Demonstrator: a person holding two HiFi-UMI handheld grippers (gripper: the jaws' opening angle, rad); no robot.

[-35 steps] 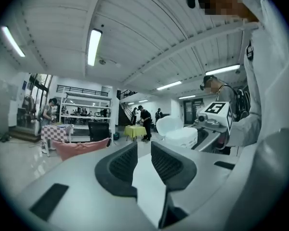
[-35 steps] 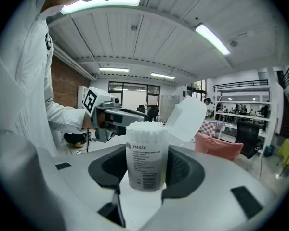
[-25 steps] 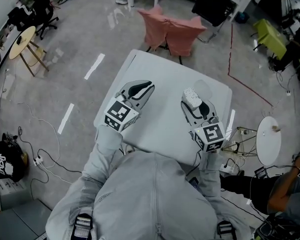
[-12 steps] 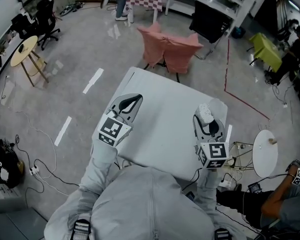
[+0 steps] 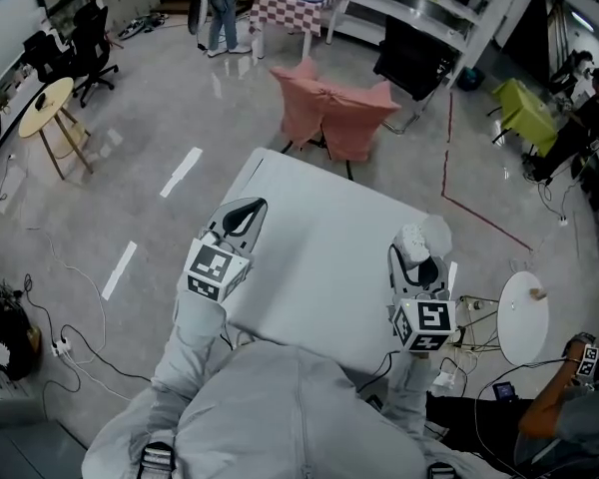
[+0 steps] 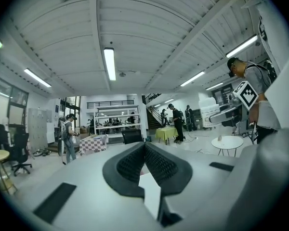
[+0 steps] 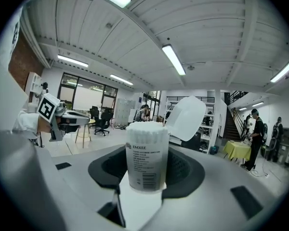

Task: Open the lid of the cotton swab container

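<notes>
1. Lid (image 7: pixel 185 118) of the cotton swab container (image 7: pixel 145 153) stands flipped up and back, as it did a second ago, so the opening looks done.
2. The container is a clear, labelled cylinder packed with white swabs. It stands upright, clamped in the right tool (image 5: pixel 416 259) near the worktop's (image 5: pixel 319 257) right edge.
3. Both tools have drawn back toward the person. The left tool (image 5: pixel 237 216), slightly apart a second ago, is now closed on nothing.

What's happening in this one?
A person holds a gripper in each hand over a white table. The right gripper grips the swab container upright, with its lid already flipped open. The left gripper is shut and empty, off to the side of the container.
</notes>
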